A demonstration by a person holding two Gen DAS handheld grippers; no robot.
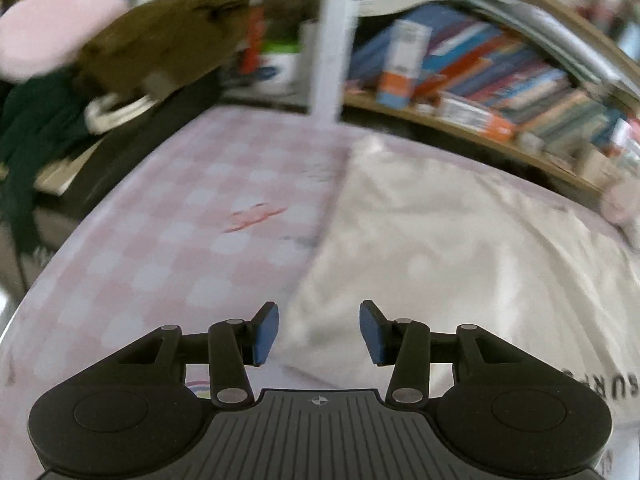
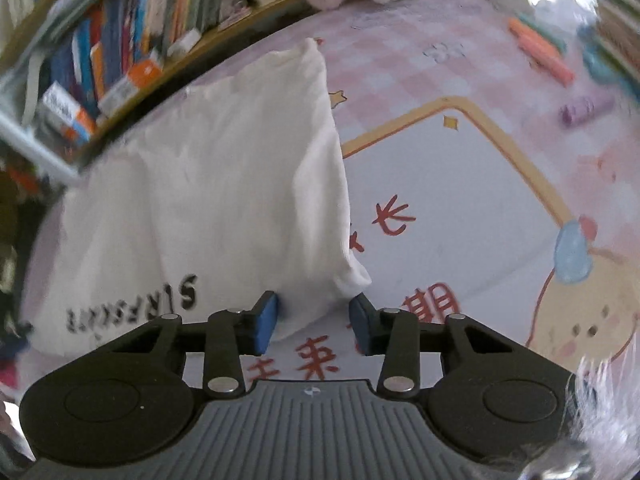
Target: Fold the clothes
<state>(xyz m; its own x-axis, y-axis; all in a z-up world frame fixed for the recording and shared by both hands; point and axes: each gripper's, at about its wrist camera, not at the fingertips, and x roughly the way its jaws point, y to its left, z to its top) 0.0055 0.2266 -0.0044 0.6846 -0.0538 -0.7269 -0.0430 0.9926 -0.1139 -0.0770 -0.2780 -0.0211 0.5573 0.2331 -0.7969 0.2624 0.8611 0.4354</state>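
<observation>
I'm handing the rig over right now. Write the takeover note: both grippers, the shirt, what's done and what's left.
Left gripper: open, empty, over the white shirt's left edge.
Right gripper: open, a shirt corner between its fingers, not clamped.
Shirt lies on the pink checked cover, already narrowed to a long panel, printed lettering at the near end.
Left: grip the near end, fold it toward the bookshelf, smooth.

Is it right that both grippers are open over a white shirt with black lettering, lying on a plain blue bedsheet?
Not quite. The sheet is pink and white checks with cartoon prints, not plain blue; both wrist views show it. The rest holds: the left gripper and right gripper are open, and the white shirt has black lettering.
</observation>
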